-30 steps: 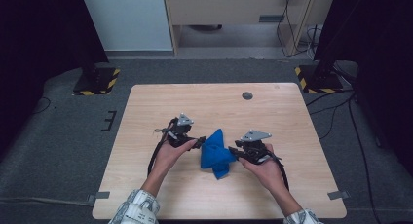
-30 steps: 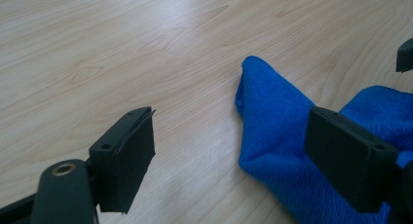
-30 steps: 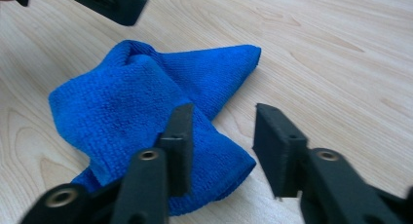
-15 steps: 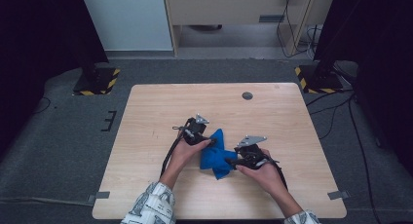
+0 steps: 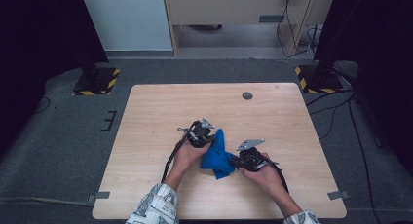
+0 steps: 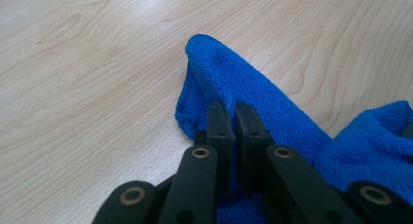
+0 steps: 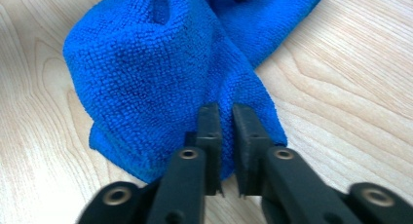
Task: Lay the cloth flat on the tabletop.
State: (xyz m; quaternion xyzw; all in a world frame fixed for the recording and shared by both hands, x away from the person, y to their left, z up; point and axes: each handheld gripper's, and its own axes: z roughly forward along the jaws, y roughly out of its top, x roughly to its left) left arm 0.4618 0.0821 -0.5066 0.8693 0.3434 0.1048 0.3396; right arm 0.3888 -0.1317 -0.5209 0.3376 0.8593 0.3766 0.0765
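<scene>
A crumpled blue microfibre cloth [image 5: 217, 156] lies on the wooden table [image 5: 156, 117], near its front middle. My left gripper [image 5: 210, 138] is at the cloth's upper left edge. In the left gripper view its jaws have just been closing and now pinch a raised fold of the cloth [image 6: 253, 95]; the left gripper [image 6: 233, 119] is shut on it. My right gripper [image 5: 234, 161] sits at the cloth's lower right. Its jaws have also just been closing, and the right gripper [image 7: 225, 119] is shut on the near edge of the cloth [image 7: 156, 78].
A dark round grommet [image 5: 247, 95] sits in the tabletop near the far edge. Bare wood surrounds the cloth on all sides. Stands with yellow-black striped bases [image 5: 97, 83] [image 5: 319, 78] are on the floor past the far corners.
My left gripper moved right and down to the cloth and closed on its edge. The right gripper closed on the cloth and stayed in place. The cloth is bunched narrower.
</scene>
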